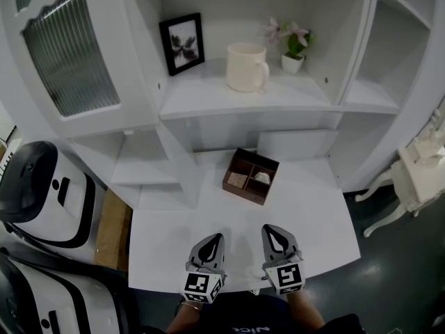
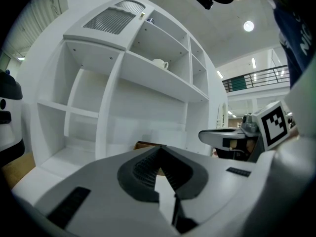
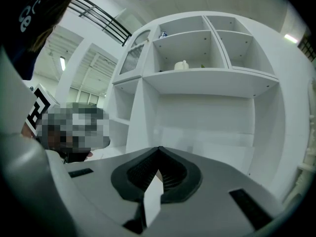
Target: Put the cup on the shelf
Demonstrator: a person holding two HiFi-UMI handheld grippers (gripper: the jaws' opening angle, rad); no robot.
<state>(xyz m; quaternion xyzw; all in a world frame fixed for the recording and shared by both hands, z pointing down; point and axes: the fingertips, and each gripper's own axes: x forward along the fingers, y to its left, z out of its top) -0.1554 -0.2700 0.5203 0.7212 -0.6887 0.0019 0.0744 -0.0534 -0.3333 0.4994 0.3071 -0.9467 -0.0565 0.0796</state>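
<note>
The white shelf, smooth painted board with curved uprights, carries the cup on its middle level, so the placing looks done. The sound course now is to keep both hands well off it. Below the cup lies the flat white desk. At the desk edge farthest from the cup, the left gripper and right gripper sit side by side, each with fingers pressed together on nothing. Between them and the cup stands a brown two-compartment box. The cup is cream, glossy and cylindrical. Left of it leans a black picture frame, and right of it is a small potted flower.
</note>
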